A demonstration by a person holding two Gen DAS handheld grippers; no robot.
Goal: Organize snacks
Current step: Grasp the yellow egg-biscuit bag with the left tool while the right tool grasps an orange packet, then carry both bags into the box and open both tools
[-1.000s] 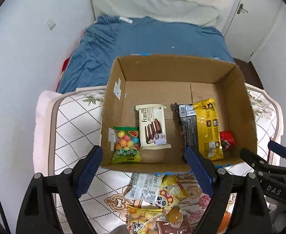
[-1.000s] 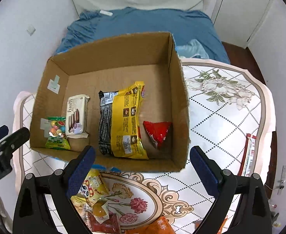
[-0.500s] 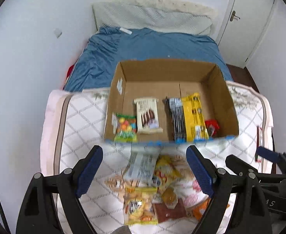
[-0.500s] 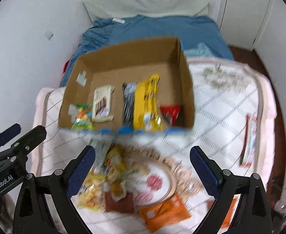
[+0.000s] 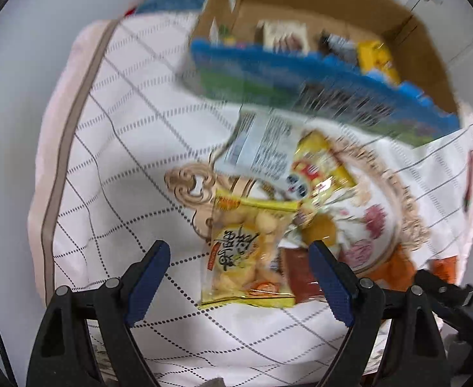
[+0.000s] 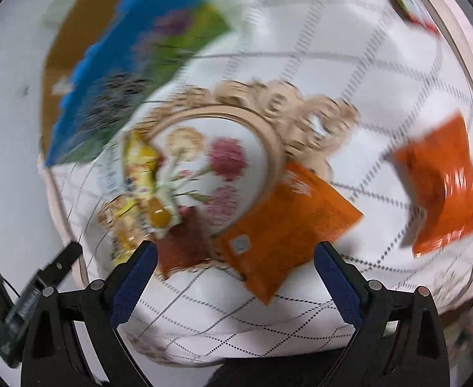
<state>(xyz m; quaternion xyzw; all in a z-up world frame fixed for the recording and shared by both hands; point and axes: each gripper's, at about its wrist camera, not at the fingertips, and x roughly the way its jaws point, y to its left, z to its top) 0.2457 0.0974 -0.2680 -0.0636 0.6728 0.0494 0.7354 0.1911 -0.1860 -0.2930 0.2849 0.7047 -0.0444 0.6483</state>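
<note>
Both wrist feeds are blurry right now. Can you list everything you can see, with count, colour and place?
Cardboard box: one, brown, blue-green printed front, far end of the table, snacks inside.
Tablecloth: one, white, grid and flower print, over the table.
Yellow snack bag: one, between the left fingers.
White packet: one, before the box.
Brown packet: one, beside the yellow bag.
Orange packets: two, near the right gripper.
Left gripper: black, blue pads, open.
Right gripper: same, open.

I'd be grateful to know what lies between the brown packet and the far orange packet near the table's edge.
In the right wrist view, another orange packet lies between the brown packet and the far orange packet, with bare tablecloth beyond it.
</note>
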